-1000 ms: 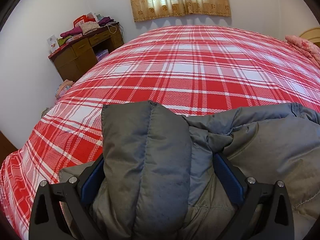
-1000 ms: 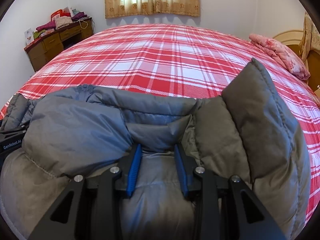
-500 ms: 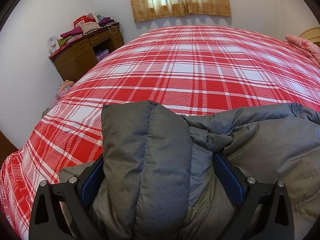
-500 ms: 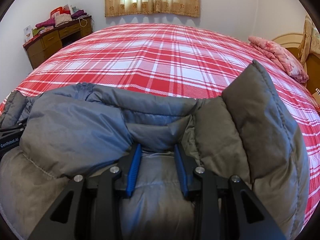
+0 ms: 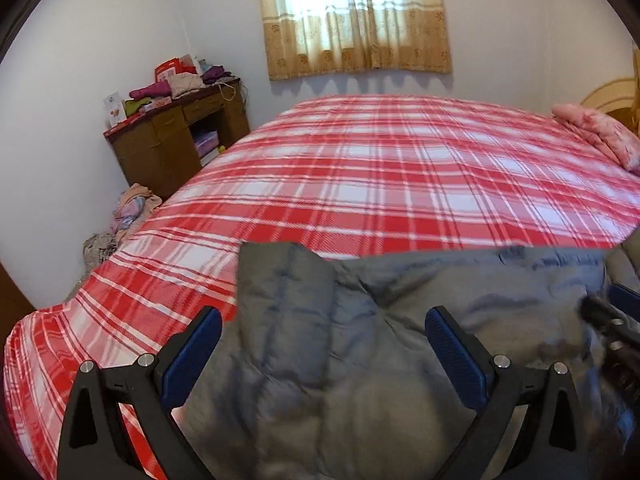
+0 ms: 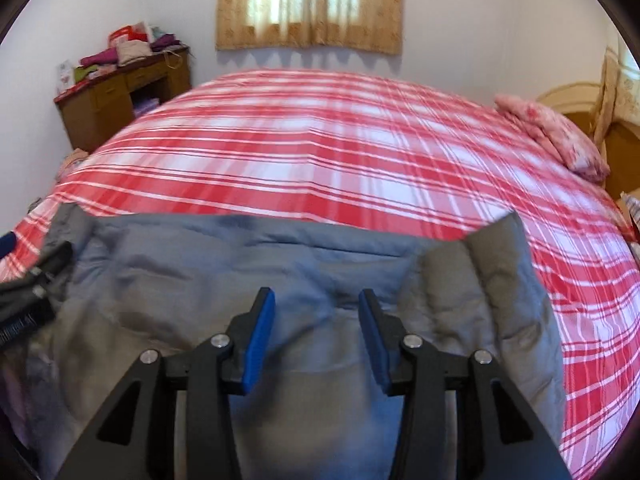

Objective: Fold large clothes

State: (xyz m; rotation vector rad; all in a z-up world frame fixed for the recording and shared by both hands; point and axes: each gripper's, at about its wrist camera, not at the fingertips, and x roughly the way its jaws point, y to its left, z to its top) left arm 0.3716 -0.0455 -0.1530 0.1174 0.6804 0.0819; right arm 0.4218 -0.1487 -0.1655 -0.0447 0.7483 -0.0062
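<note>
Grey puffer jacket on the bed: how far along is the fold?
Done: the grey puffer jacket lies on the plaid bed with both quilted side panels turned inward. In hand: nothing; the left gripper and right gripper are open above it. Left: the final fold and flattening.
</note>
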